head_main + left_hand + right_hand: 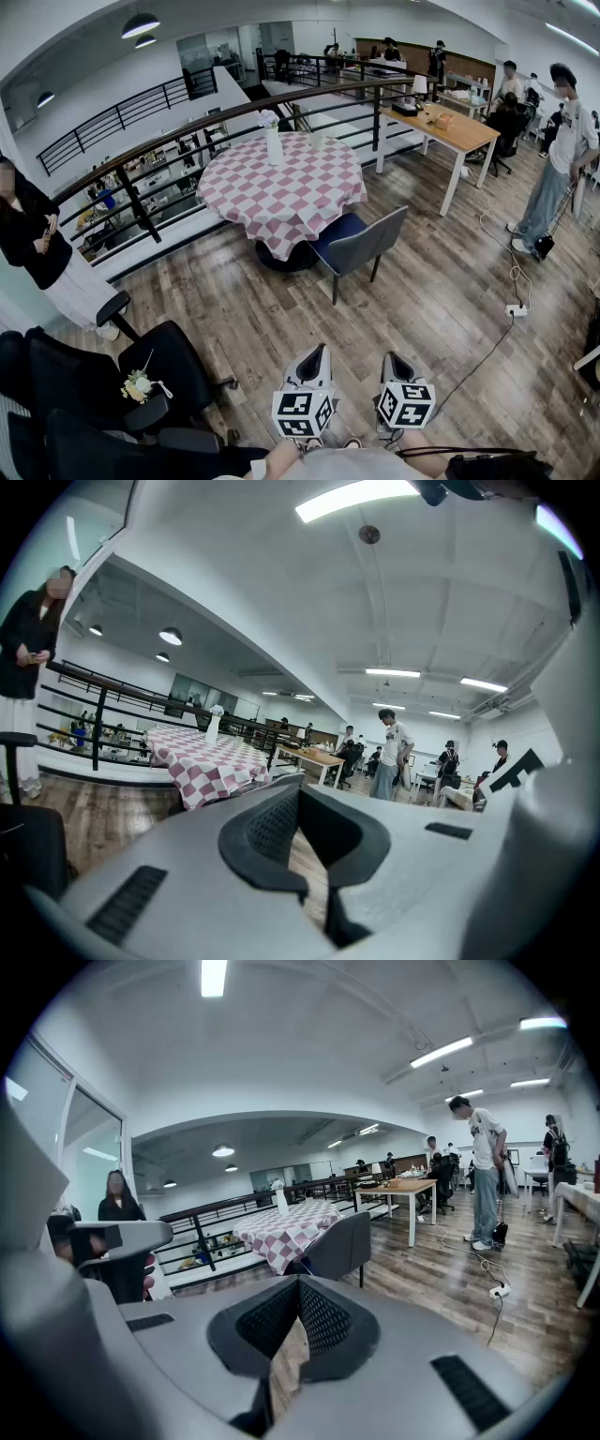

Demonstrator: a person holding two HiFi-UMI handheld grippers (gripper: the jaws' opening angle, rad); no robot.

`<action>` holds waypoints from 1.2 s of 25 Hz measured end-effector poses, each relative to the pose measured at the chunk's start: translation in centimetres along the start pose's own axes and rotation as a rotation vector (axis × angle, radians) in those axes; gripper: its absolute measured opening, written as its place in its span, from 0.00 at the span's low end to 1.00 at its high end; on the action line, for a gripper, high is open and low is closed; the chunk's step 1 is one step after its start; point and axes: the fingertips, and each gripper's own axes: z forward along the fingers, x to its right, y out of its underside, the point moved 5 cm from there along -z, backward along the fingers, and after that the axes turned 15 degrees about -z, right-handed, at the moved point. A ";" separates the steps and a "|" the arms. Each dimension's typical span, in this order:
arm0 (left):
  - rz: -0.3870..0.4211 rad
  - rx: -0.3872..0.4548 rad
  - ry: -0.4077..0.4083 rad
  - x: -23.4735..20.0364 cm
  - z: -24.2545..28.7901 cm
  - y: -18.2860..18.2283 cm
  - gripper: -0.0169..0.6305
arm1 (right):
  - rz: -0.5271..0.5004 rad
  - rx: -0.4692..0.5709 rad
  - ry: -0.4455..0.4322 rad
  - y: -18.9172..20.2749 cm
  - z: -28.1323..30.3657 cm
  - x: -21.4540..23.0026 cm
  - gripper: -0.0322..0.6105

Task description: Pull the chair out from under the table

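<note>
A grey chair point(361, 242) with a blue seat stands tucked against the near right side of a round table point(281, 187) draped in a red-and-white checked cloth. A white vase point(273, 145) stands on the table. Both grippers hang low at the bottom of the head view, well short of the chair. My left gripper point(317, 350) is shut and holds nothing, and so is my right gripper point(388, 357). In the right gripper view the chair point(337, 1246) and table point(281, 1227) lie ahead beyond my shut right gripper point(300, 1281). The left gripper view has the table point(202, 761) past my left gripper point(300, 789).
Black office chairs point(141, 375) crowd the lower left. A person point(37, 244) stands at the left by the black railing point(187, 141). A wooden table point(441, 127) and another person point(562, 159) are at the right. A power strip point(516, 309) with its cable lies on the wooden floor.
</note>
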 end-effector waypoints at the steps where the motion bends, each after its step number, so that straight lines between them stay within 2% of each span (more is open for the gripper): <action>1: 0.000 0.000 -0.002 -0.2 0.1 -0.1 0.03 | 0.000 -0.001 -0.001 0.0 0.2 -0.1 0.08; 14: -0.002 -0.018 0.012 -1.5 1.5 -0.4 0.03 | 0.029 -0.029 0.002 0.1 1.8 -0.5 0.08; 24: 0.027 -0.087 0.067 -3.8 1.7 -0.4 0.03 | 0.071 -0.078 0.074 1.5 2.3 -1.7 0.08; 30: 0.015 -0.121 0.065 -5.6 2.1 -0.4 0.03 | 0.083 -0.125 0.100 2.4 2.3 -2.4 0.08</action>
